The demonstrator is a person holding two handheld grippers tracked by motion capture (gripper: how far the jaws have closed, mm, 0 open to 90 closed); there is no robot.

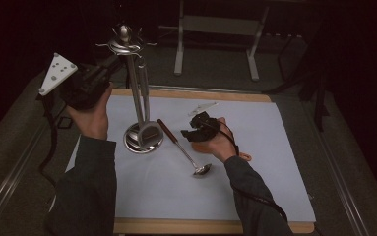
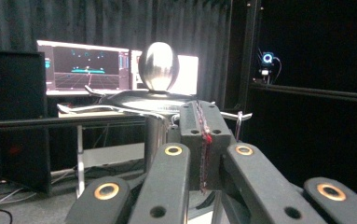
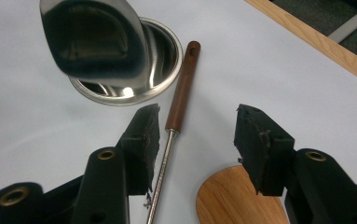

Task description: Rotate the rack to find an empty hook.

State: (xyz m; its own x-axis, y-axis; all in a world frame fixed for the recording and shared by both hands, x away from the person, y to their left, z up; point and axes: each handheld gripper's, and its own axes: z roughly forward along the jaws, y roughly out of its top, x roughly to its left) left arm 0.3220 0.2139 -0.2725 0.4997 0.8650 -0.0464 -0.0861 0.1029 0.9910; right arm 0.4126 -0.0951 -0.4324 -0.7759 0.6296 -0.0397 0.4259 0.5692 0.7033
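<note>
Carefully, centre the wide-open, empty right hand-held gripper (image 3: 197, 140) over the brown wooden-handled steel ladle (image 3: 181, 93); the closed left hand-held gripper (image 2: 203, 140) steadies the tall polished steel utensil stand (image 1: 136, 88).

The utensil stand (image 1: 138, 83) was shiny silver steel, its round base (image 3: 164, 60) mirror-bright. The ladle (image 1: 183, 150) had a reddish-brown wooden handle (image 3: 181, 88) and a silver shaft and bowl. Both grippers, left (image 1: 108, 66) and right (image 1: 192, 133), were black with brass-coloured rivets. The mat (image 1: 274, 162) was pale bluish white; the table edge (image 1: 191, 94) was light wood.
</note>
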